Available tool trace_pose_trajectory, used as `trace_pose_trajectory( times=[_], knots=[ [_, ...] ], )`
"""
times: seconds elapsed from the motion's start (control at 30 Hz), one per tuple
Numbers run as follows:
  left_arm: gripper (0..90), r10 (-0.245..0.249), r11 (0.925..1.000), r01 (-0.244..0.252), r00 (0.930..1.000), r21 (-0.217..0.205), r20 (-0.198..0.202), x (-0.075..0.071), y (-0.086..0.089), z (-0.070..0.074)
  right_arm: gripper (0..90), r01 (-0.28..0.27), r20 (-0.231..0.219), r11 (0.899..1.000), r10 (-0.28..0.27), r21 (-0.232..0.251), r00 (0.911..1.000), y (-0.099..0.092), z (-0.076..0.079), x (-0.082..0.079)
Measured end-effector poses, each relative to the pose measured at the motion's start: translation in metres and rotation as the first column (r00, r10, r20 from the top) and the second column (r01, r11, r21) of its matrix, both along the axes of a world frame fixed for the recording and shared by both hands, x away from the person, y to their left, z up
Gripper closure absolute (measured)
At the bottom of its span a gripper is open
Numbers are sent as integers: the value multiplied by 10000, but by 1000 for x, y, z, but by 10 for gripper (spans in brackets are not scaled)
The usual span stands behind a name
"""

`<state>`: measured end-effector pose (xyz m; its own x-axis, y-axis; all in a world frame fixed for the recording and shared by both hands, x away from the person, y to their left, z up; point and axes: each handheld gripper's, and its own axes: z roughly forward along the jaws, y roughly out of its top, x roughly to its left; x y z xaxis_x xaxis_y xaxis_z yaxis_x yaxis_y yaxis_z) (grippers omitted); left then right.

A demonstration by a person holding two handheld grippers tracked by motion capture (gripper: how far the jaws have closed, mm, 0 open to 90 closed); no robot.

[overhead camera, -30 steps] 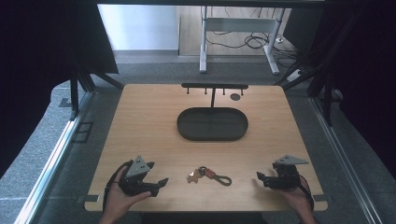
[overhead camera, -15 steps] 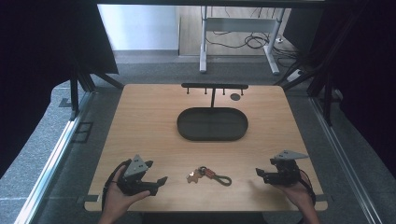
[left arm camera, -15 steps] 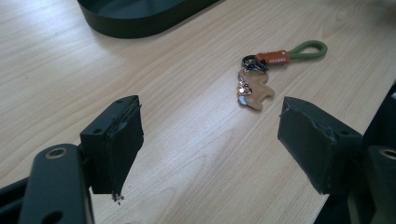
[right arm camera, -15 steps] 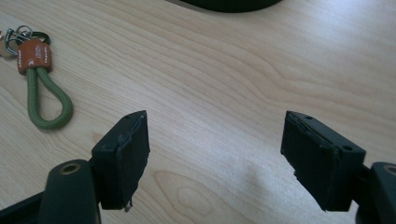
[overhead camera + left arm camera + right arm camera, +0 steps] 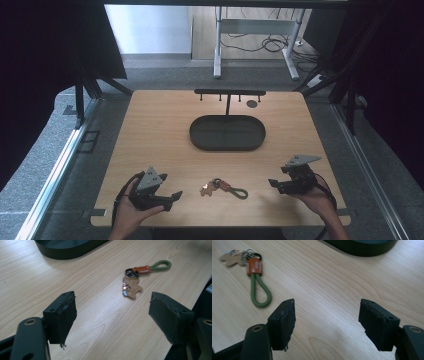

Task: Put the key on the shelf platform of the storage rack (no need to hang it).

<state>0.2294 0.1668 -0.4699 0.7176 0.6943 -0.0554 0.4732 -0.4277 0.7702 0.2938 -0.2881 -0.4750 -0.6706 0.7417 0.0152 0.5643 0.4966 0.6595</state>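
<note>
Near the front-left corner of the counter (image 5: 150, 125), the left claw (image 5: 173, 196) sits low in the person's left hand (image 5: 131, 207), released, its jaws spread wide with only bare wood between them, pointing toward the middle of the front edge. Just beyond it, about midway along the front edge, the keychain (image 5: 223, 188) lies flat on the wood, apart from both claws: a small tan wooden tag shaped like an animal, a cluster of shiny metal rings with a dark clasp, an orange-brown leather sleeve, and a loop of olive-green cord that trails toward the right. In the left gripper view the keychain (image 5: 136, 277) shows ahead of the jaws with the tag nearest; in the right gripper view the keychain (image 5: 252, 275) lies off to the upper left with the green loop nearest. Farther right, near the front-right corner, the right claw (image 5: 272, 184) is held in the right hand (image 5: 320, 197), raised a little off the wood; its jaws have just been closing yet stand released, nothing between them. The counter is pale, grained wood; a black oval tray (image 5: 227, 133) rests at its centre, and a low black rack (image 5: 229, 93) with small pegs stands at the far edge. Around it lie grey carpet, dark curtains on both sides, and a white desk frame (image 5: 255, 40) with cables beyond.
</note>
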Motion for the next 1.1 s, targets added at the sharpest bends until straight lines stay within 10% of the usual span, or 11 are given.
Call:
trace_pose_trajectory(
  times=[0.6, 1.1],
  knots=[
    [225, -22, 9999, 23, 10000, -170, 83, -2, 2, 2, 353, -1582, -675, 9824, 1520, -990, 9861, 36, 32, 13],
    [225, -48, 9998, 49, 10000, -167, 60, -1, 3, 2, 357, -2281, -1155, 9598, 2110, -1635, 9706, 70, 29, 23]
  ],
)
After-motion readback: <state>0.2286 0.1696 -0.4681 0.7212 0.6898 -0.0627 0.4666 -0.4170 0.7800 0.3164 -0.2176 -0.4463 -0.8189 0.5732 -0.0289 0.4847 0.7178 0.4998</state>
